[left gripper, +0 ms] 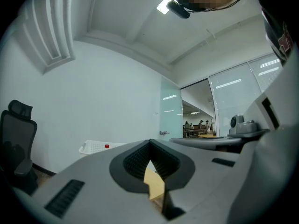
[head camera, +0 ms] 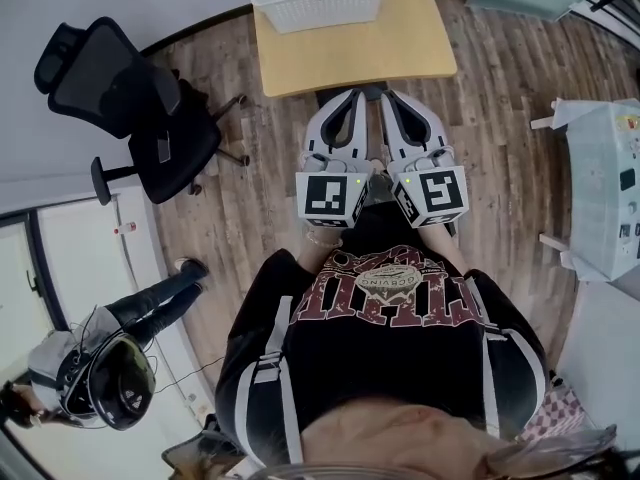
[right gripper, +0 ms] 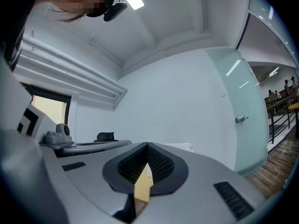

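White basket [head camera: 300,8] | recorded top centre of frame, on table [head camera: 400,53] | left gripper [head camera: 352,96] and right gripper [head camera: 392,96] held side by side below table edge, jaws closed tip to tip, nothing gripped | step judged pre-approach | jaws to be parted before any grasp.

The floor [head camera: 500,88] is of brown wood planks. A light wooden table [head camera: 350,63] stands near the white wall [left gripper: 103,92], and a black chair [head camera: 130,108] on wheels is at its left. A frosted glass door [left gripper: 170,111] stands in this wall, and a long lamp [left gripper: 164,3] shines on the ceiling
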`<state>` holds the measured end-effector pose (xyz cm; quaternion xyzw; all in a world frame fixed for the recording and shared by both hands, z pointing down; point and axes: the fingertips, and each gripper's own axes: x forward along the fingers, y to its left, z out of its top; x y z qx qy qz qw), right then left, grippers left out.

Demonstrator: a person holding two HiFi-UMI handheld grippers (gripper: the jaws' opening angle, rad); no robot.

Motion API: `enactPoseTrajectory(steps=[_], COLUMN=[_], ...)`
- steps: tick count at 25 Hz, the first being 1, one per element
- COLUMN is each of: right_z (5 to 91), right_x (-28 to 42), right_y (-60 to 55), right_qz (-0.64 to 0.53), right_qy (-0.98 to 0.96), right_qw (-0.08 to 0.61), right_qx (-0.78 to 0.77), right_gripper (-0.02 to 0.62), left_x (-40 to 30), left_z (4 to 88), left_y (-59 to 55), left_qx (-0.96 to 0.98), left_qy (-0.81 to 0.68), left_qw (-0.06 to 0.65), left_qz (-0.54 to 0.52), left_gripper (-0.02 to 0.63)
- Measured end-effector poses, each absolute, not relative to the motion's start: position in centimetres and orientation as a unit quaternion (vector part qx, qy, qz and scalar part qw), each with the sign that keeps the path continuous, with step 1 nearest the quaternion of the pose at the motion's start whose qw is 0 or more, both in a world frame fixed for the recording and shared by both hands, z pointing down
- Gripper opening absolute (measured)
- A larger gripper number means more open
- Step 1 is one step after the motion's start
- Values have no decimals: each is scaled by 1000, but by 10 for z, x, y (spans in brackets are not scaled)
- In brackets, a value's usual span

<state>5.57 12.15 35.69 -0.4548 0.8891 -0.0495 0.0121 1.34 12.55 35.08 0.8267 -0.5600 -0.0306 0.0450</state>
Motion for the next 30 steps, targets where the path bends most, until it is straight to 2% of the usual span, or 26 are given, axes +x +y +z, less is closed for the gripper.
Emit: enactPoseTrajectory(steps=[15,30], right_z=[342,345], right_x=[77,81], right_y=[25,-6], right_qz=[-42,-43], right_qy=[907,912], right_qw=[29,30], right_qx=[-418,-407], right_gripper=[17,17], left_x=[34,33], left_z=[339,339], left_y=[33,7], left_qx=[802,787], left_qy=[-595,-617], left_qw=[28,10], left_qz=[-31,-24], left_gripper=[46,46])
